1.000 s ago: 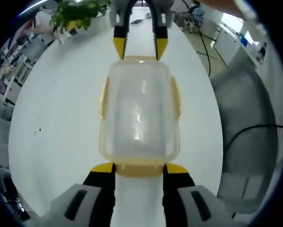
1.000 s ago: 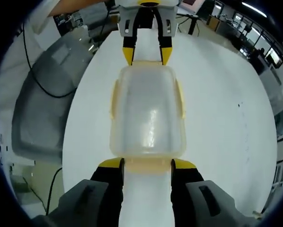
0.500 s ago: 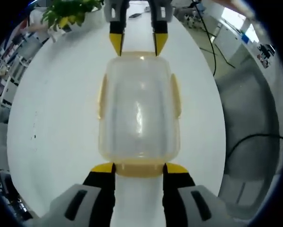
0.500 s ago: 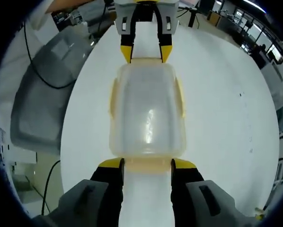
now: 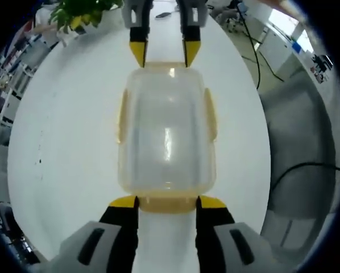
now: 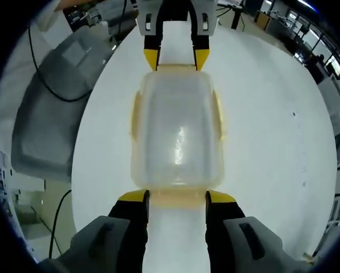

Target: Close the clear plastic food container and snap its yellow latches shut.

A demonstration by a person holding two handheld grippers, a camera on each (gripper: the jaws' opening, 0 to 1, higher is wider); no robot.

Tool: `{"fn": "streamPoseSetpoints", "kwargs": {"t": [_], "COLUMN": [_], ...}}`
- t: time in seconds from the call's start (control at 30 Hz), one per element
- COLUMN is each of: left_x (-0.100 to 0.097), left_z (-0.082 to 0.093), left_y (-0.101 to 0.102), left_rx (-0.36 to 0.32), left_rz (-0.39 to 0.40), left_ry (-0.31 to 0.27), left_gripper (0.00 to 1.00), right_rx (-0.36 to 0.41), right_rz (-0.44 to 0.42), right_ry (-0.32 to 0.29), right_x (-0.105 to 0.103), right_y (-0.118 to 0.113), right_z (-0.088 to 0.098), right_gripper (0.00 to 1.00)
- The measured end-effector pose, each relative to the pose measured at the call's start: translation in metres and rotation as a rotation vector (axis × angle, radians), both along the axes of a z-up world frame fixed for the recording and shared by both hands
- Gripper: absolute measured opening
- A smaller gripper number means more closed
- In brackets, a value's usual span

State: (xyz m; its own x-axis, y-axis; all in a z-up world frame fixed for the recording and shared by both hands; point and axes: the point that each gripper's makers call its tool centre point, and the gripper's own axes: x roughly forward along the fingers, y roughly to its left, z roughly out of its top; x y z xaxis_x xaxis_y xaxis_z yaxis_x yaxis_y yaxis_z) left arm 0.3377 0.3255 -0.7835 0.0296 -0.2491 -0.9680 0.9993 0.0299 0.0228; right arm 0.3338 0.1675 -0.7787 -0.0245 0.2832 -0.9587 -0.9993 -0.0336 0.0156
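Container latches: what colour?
Pale translucent yellow; the latches sit on a clear, frosted container. Best seen in the right gripper view.

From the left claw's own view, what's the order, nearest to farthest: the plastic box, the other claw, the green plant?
1. Plastic box: right at the left claw, its near end between the tips.
2. Other claw: at the box's far end.
3. Green plant: beyond, upper left.

Bare white table (image 5: 62, 142) lies open along both long sides of the container (image 5: 167, 136); claws block its ends.
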Motion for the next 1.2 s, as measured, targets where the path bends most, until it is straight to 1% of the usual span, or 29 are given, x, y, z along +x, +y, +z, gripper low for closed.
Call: {"fn": "streamPoseSetpoints", "kwargs": {"t": [0.17, 0.23, 0.37, 0.6, 0.83, 1.07, 1.2], "left_x": [-0.002, -0.004, -0.001, 0.001, -0.001, 0.000, 0.000], "left_z": [0.000, 0.001, 0.001, -0.001, -0.004, -0.007, -0.007], "left_y": [0.000, 0.000, 0.000, -0.001, 0.001, 0.001, 0.000], "left_rx": [0.011, 0.019, 0.019, 0.026, 0.031, 0.019, 0.006], "left_rz": [-0.004, -0.016, -0.020, -0.038, -0.079, -0.085, -0.088], "left_ry": [-0.002, -0.012, -0.007, -0.021, -0.039, -0.049, -0.050], "left_gripper": [0.34, 0.34, 0.34, 0.34, 0.34, 0.34, 0.34], "right_rx": [-0.012, -0.012, -0.008, -0.011, -0.011, -0.001, -0.014], "right_rz": [0.009, 0.010, 0.006, 0.005, 0.004, -0.001, -0.023], "right_ry": [-0.012, -0.011, -0.010, -0.003, -0.002, -0.007, 0.000], "right_x": [-0.001, -0.001, 0.000, -0.001, -0.001, -0.002, -0.003], "right_y": [0.000, -0.001, -0.001, -0.002, -0.003, -0.003, -0.007], "right_z": [0.001, 0.002, 0.000, -0.001, -0.001, -0.002, -0.009], "right_gripper": [0.36, 0.36, 0.36, 0.36, 0.37, 0.37, 0.37]}}
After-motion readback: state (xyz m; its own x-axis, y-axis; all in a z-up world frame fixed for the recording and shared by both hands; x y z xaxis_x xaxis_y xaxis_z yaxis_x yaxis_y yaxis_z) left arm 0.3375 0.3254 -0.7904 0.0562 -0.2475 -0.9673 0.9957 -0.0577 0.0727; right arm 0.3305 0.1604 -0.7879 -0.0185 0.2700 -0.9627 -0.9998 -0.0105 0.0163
